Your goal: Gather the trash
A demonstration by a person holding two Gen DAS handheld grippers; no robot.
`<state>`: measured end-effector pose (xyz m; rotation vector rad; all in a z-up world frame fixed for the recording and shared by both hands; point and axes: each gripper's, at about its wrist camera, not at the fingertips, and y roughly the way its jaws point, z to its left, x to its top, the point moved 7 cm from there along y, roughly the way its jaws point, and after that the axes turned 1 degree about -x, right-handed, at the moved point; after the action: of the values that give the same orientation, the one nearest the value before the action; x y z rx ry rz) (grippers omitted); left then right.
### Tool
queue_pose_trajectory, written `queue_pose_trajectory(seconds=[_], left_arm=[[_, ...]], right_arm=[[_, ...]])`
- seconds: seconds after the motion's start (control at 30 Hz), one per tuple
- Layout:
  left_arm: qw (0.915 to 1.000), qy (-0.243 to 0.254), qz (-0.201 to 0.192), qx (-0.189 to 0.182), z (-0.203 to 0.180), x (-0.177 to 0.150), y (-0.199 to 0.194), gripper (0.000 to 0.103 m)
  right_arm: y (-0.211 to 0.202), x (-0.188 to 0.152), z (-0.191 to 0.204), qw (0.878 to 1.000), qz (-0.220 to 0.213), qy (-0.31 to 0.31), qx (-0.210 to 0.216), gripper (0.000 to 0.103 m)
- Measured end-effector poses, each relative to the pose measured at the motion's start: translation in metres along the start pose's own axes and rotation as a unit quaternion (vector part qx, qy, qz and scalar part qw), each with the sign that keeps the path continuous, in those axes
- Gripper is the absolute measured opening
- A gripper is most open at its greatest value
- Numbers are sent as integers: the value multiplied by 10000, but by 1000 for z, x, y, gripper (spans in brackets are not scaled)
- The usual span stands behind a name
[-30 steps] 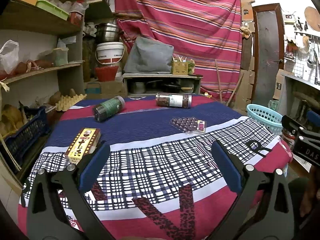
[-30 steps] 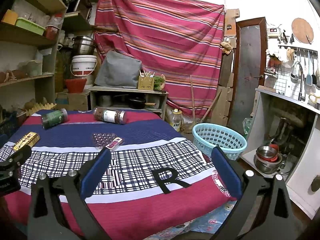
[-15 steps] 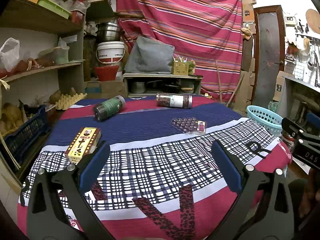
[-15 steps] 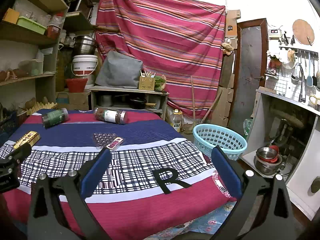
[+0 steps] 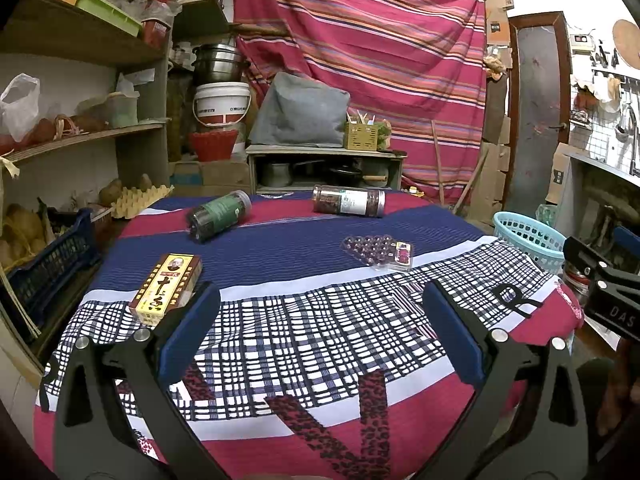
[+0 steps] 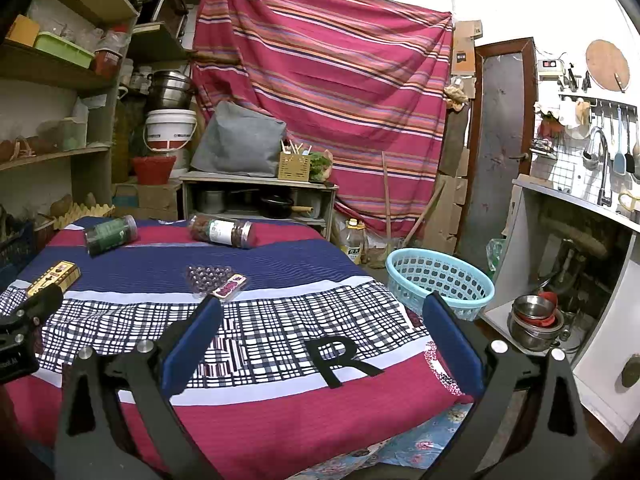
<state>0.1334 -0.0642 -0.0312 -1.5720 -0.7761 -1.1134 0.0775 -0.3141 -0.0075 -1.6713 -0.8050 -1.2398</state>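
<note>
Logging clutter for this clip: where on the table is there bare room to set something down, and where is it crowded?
Free: the checked and red cloth nearest both open grippers, from the yellow box across to the letter R. Crowded: the far blue band, with the green jar, brown jar and blister pack.

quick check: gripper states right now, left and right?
Left gripper: open, holding nothing, above the table.
Right gripper: open, holding nothing.
</note>
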Motion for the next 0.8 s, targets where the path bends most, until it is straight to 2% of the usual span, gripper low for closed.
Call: queue_pose_trajectory(seconds=[0.8], left_arm=[[10000, -30, 2, -13, 0, -1, 0, 98]], right_arm=[[0, -1, 1, 10000, -3, -10, 2, 98]])
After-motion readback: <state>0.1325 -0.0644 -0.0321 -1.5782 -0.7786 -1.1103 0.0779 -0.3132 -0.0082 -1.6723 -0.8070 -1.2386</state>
